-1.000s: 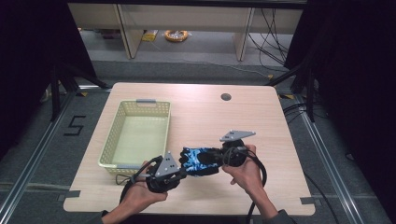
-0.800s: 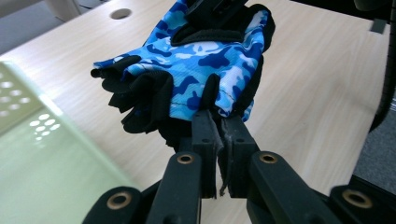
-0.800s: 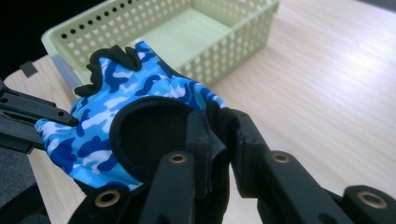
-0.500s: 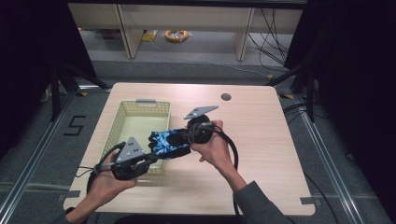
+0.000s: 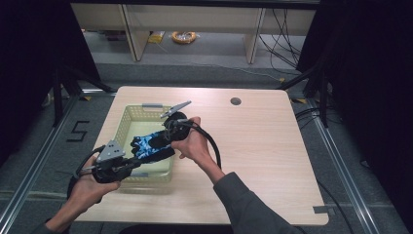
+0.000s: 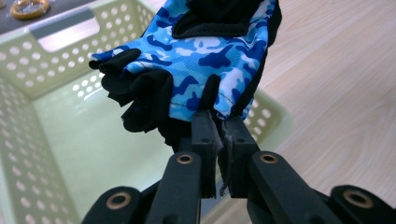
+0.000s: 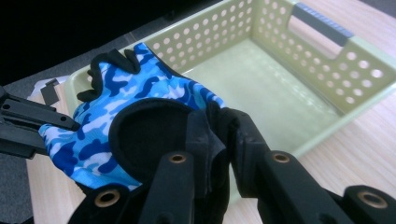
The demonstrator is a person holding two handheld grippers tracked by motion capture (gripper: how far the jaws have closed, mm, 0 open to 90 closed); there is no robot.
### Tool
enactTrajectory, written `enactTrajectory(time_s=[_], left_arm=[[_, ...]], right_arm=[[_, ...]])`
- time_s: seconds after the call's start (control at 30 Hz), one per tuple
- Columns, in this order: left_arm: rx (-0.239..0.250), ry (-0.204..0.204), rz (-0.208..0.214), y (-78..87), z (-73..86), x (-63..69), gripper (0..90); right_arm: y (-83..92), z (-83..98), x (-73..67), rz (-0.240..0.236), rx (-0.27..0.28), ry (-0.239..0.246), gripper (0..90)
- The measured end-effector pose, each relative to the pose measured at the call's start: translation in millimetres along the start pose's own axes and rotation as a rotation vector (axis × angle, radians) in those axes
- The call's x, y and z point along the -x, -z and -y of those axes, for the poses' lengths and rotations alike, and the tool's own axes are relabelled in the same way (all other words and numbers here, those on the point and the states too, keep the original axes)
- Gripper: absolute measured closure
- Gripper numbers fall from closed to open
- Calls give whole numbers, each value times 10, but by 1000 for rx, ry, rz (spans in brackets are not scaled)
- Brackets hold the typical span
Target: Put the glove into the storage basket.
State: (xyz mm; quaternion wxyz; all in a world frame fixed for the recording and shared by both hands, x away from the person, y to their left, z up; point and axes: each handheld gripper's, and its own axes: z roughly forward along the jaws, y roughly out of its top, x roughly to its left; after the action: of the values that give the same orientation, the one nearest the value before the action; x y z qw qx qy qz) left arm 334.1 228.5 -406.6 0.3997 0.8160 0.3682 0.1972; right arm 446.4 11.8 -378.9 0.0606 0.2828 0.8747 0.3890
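A blue camouflage glove with black fingers and cuff (image 5: 150, 145) hangs stretched between both grippers over the pale green perforated basket (image 5: 125, 123). My left gripper (image 5: 130, 163) is shut on the glove's edge (image 6: 219, 100) at the near left, above the basket's front rim. My right gripper (image 5: 165, 135) is shut on the black cuff end (image 7: 154, 135) over the basket's right side. In the right gripper view the left gripper's jaws (image 7: 51, 122) pinch the blue fabric at the far end. The basket's floor (image 7: 261, 88) lies bare under the glove.
The basket (image 6: 56, 60) stands on the left half of a light wooden table (image 5: 272, 156), with a grey handle (image 5: 152, 105) on its far rim. A round cable hole (image 5: 235, 101) sits near the table's back edge. Black cables trail from both grippers.
Both grippers have carried the glove leftward and away from the person, from the table's front middle to above the basket. Both still hold it.
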Motion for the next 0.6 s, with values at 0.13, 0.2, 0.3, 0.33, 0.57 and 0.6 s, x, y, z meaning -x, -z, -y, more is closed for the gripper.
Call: enactTrajectory(time_s=[0.13,0.2,0.3,0.33,0.57,0.6], left_arm=[[-14,14,-6,-37,84,-97,848],[-21,25,-7,-67,119,-132,847],[-28,35,-4,-96,156,-170,847],[-46,49,-7,-122,187,-203,847],[-108,63,-10,-236,247,-286,847],[-114,63,-1,-252,251,-297,848]], right_arm=[[-182,-37,1,-13,-23,-6,793],[-263,-50,4,-16,-34,-2,792],[-391,-56,29,-23,-39,-9,792],[-428,-58,36,-24,-45,-6,792],[-648,-34,91,-25,-94,-17,792],[-682,-27,95,-26,-101,-18,792]])
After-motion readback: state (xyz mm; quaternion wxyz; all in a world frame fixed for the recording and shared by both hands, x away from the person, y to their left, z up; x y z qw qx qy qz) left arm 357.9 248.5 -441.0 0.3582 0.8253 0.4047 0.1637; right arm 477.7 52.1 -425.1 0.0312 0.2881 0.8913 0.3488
